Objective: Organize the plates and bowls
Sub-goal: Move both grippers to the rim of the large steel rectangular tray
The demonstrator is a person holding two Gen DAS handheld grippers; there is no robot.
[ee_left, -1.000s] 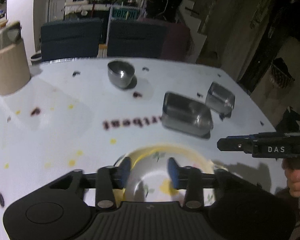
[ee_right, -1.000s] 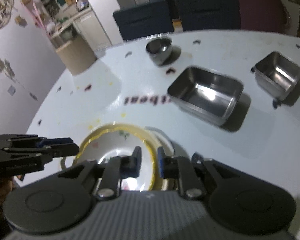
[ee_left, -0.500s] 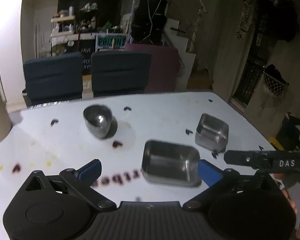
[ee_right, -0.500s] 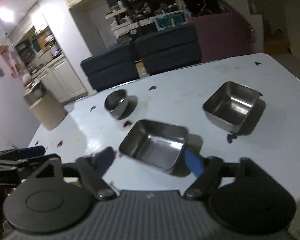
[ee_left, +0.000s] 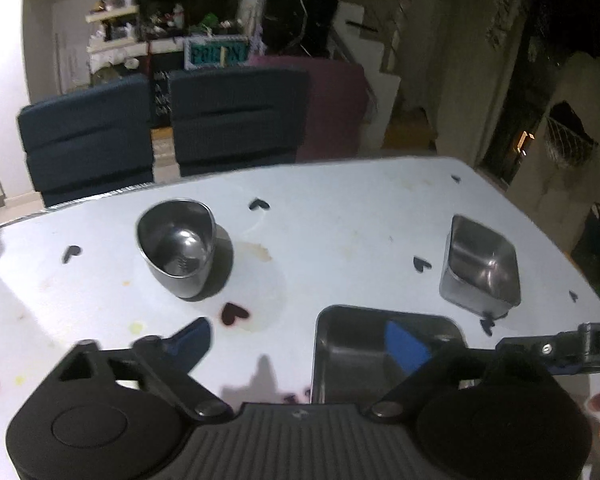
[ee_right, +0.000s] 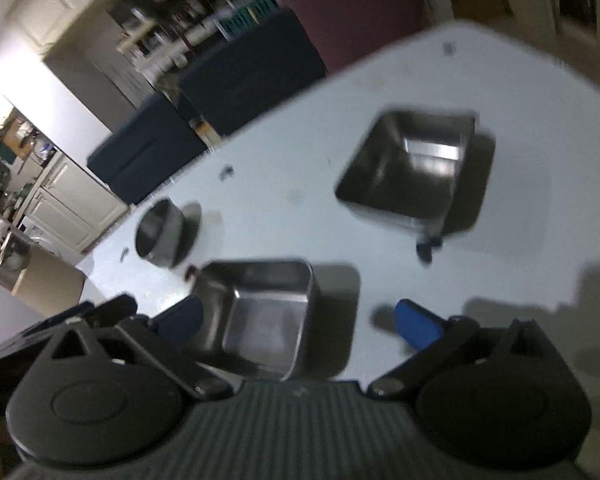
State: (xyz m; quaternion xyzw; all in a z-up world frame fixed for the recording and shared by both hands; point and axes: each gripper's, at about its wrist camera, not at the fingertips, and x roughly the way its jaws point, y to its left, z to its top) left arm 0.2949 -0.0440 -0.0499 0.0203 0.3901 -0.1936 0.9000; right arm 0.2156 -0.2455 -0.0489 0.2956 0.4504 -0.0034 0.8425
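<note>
I've left the plates; both grippers' fingers have just spread open, empty, nearing the rectangular steel tray (ee_left: pixel 384 344) beside the round bowl (ee_left: pixel 178 248).

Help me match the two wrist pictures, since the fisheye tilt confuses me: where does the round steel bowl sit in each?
Left wrist: the round steel bowl stands left of centre, beyond the left gripper's open jaws.
Right wrist: it stands at middle left, tilted with the view.
Shared landmark: the large rectangular steel tray, nearest the cameras in both.
</note>
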